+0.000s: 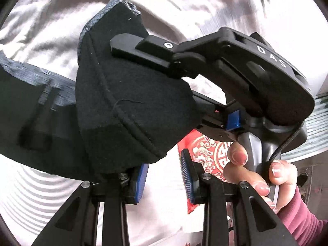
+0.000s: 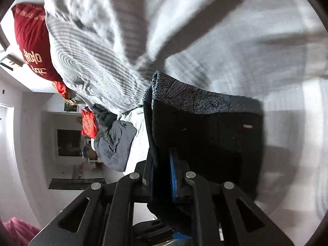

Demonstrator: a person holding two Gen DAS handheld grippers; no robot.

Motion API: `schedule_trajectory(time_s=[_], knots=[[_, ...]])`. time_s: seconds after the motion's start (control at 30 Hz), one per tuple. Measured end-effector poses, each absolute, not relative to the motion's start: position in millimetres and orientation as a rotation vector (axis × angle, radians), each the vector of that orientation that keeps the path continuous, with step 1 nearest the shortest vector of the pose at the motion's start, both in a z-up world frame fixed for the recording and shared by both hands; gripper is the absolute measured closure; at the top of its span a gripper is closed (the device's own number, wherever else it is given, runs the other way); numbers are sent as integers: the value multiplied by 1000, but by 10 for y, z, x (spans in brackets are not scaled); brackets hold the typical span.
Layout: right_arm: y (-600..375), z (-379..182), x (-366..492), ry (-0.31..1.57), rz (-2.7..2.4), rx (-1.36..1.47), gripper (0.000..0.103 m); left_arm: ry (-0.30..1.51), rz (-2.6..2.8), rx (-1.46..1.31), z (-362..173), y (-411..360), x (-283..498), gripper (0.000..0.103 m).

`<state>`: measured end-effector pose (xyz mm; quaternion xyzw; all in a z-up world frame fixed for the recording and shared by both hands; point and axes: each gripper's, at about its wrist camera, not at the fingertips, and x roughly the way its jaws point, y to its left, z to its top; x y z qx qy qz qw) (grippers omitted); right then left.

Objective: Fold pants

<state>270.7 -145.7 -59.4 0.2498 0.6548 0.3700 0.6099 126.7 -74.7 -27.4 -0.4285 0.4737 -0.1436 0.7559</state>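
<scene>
Left wrist view showed the black pants point(image 1: 127, 106) bunched and lifted above the pale bed sheet point(image 1: 51, 20), probably so that one end could be carried over for a fold; the left gripper point(image 1: 164, 180) had its jaws apart, with cloth only against the left blue pad, while the right gripper point(image 1: 127, 48) pinched the fabric higher up. Right wrist view showed the right gripper point(image 2: 174, 176) with jaws almost together, clamped on the pants point(image 2: 207, 139).

Bedsheet point(image 2: 225, 41) was motion-blurred, pants point(image 1: 127, 106) hid the left gripper's point(image 1: 164, 182) left pad, and the sleeve point(image 1: 303, 221) got cropped.
</scene>
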Motion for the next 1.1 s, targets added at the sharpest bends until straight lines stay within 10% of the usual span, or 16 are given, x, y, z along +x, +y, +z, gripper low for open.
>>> schedule_trajectory(time_s=[0.83, 1.0, 1.1], knots=[[1061, -1626, 2170, 1661, 859, 343, 93, 1064, -77, -868, -973, 1701, -43, 80], [671, -1095, 2198, 1519, 757, 162, 42, 1081, -26, -862, -875, 1725, -103, 80], [275, -932, 2012, 1487, 697, 146, 40, 1077, -23, -843, -829, 1834, 32, 80]])
